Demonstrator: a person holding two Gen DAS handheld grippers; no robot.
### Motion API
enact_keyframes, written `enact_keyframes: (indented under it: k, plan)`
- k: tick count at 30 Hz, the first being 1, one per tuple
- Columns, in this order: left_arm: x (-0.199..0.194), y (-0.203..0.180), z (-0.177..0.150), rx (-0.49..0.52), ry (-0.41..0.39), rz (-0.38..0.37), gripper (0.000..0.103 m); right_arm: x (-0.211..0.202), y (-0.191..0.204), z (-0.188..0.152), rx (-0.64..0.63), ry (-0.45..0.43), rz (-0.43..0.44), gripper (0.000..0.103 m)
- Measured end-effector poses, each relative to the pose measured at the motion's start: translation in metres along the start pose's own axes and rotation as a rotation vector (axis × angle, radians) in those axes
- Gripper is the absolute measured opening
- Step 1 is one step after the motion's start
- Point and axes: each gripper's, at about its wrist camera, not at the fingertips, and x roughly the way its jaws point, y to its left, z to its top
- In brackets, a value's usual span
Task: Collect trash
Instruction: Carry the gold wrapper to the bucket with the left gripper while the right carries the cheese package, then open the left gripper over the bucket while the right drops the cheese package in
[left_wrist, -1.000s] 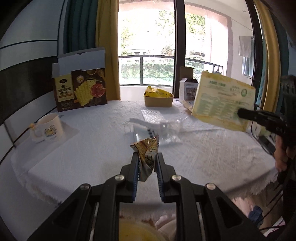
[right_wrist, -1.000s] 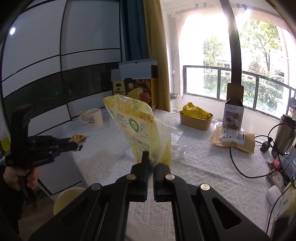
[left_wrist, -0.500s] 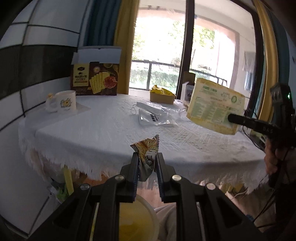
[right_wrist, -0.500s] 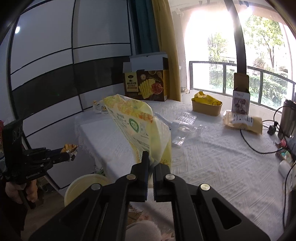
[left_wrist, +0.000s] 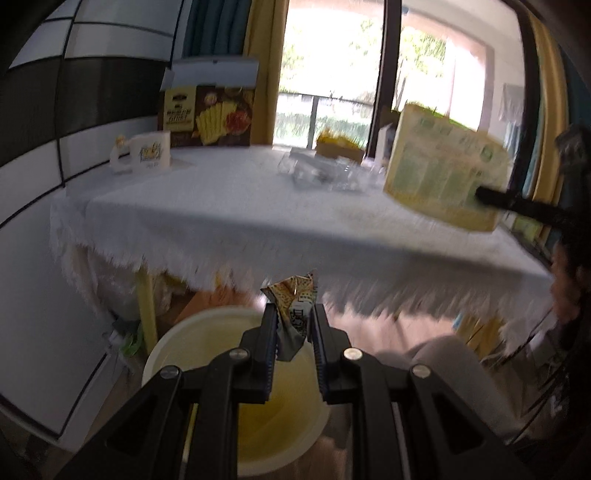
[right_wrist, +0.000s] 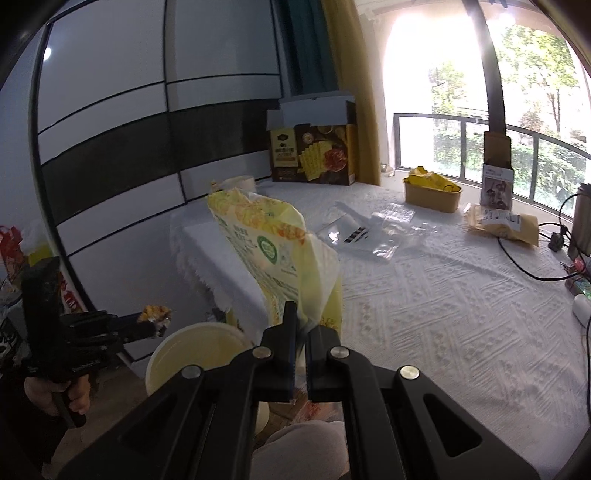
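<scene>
My left gripper (left_wrist: 294, 313) is shut on a small crumpled snack wrapper (left_wrist: 295, 301), held just above a pale yellow bin (left_wrist: 177, 343) on the floor beside the table. My right gripper (right_wrist: 301, 314) is shut on the lower edge of a large yellow-green food bag (right_wrist: 273, 251), which stands upright over the table's near corner. In the right wrist view the left gripper (right_wrist: 157, 325) with the wrapper (right_wrist: 153, 314) hangs at the left, over the bin (right_wrist: 184, 350). In the left wrist view the bag (left_wrist: 443, 181) hangs at the right.
The table carries a white cloth (right_wrist: 443, 295), clear plastic bags (right_wrist: 369, 232), a cracker box (right_wrist: 314, 151), a mug (left_wrist: 147, 151), a tan tub of yellow wrappers (right_wrist: 432, 188), a brown pouch (right_wrist: 506, 221) and cables (right_wrist: 532, 269). A person's grey-clad knee (right_wrist: 306, 443) is below.
Both grippers have drawn back from the tabletop and sunk past its edge. The bin has come into view under the left gripper. Both grips are unchanged.
</scene>
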Motion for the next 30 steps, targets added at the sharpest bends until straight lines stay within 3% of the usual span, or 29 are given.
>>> enact_keyframes:
  k: [7,12,17,30]
  plan:
    - [0.020,0.032,-0.025,-0.121,0.069,0.020,0.021,0.014,0.031,-0.012,-0.030,0.028,0.058,0.003]
    - [0.030,0.047,-0.037,-0.177,0.075,0.000,0.062,0.039,0.058,-0.026,-0.071,0.092,0.088,0.003]
    - [0.032,0.064,-0.045,-0.231,0.087,0.007,0.065,0.065,0.073,-0.032,-0.078,0.139,0.111,0.003]
    - [0.005,0.106,-0.055,-0.307,0.029,0.080,0.067,0.147,0.119,-0.057,-0.125,0.280,0.187,0.004]
